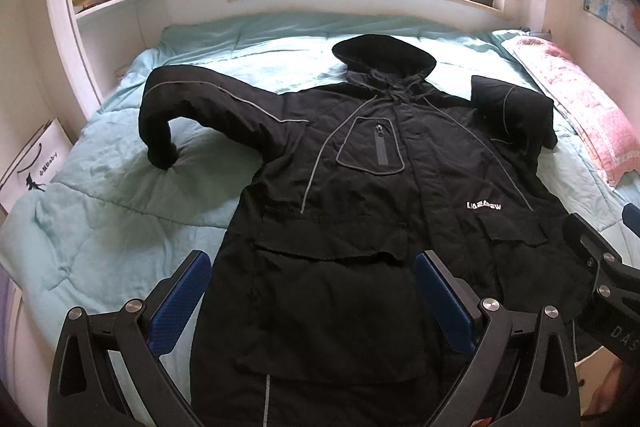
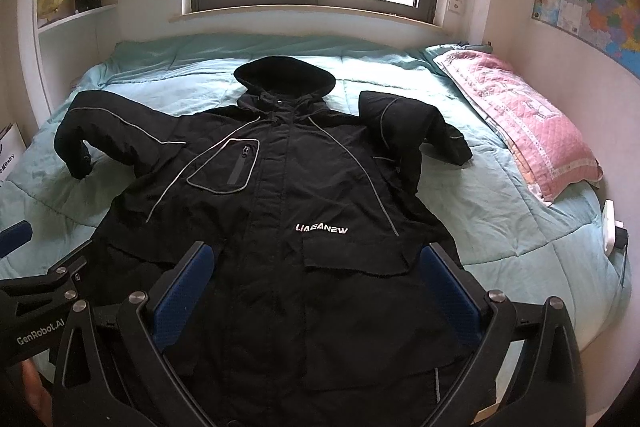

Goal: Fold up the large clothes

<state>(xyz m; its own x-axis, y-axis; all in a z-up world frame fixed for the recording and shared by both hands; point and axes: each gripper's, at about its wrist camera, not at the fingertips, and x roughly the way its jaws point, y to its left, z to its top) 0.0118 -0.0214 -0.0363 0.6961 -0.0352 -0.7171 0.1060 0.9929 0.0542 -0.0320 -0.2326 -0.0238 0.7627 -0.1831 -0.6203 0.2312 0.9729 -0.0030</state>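
- On the pale teal quilted bed [image 2: 500, 219] the long black hooded padded coat [image 2: 280, 211] lies face up, zipped, hem nearest the cameras.
- Coat's bent sleeve [image 1: 188, 107] on the left: best folded across the chest first; the other sleeve [image 2: 416, 131] is doubled up already.
- Left gripper [image 1: 312, 291] spread wide above the hem, holding nothing; right gripper [image 2: 316, 283] likewise wide and empty.
- Hem edge and bottom corners cut off behind the fingers; contact with cloth unclear.
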